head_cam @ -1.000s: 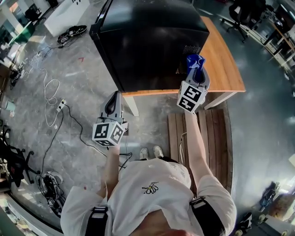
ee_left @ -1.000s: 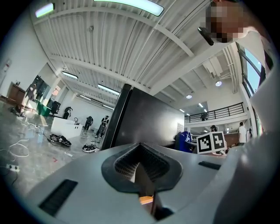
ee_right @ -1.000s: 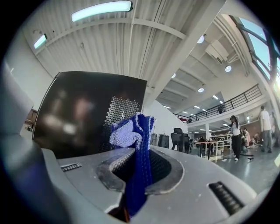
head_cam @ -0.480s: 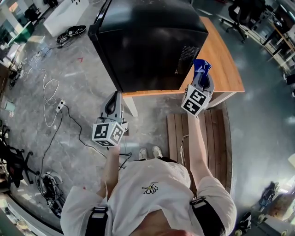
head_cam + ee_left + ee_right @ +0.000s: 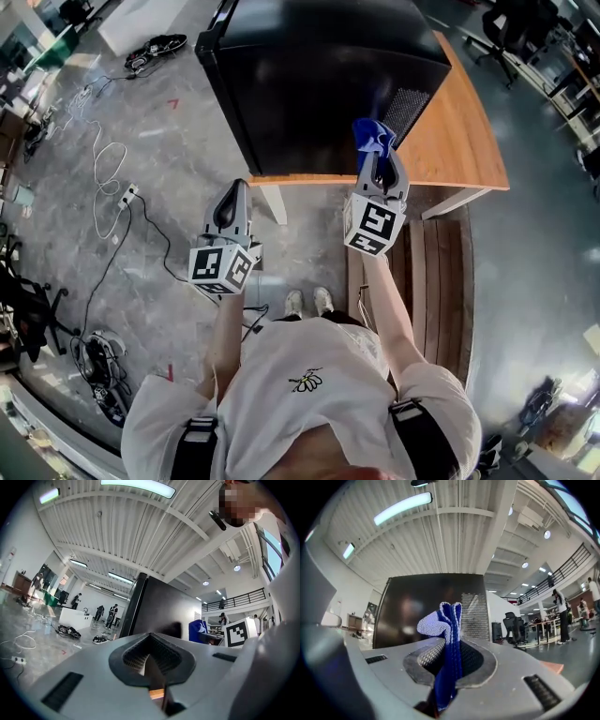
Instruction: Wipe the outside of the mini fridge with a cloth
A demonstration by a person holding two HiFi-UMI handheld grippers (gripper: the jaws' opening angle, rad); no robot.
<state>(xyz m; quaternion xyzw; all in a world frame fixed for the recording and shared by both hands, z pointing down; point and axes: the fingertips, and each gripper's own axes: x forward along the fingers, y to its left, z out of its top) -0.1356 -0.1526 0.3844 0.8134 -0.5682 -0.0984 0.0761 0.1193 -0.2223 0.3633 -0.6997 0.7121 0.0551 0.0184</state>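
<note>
Moved: right gripper [image 5: 377,159] has swung in from the table edge toward the fridge's side, beside the vent grille [image 5: 405,105].
Hold: its jaws are clamped on a blue cloth [image 5: 372,134], which bunches up above the tips.
Cloth: low against the side wall of the black mini fridge [image 5: 319,75]; contact cannot be confirmed.
Fridge: stands on a wooden table [image 5: 464,141].
Other side: left gripper [image 5: 232,199] has its jaws pressed together on nothing and hangs over the grey floor [image 5: 159,141], well apart from the fridge.
</note>
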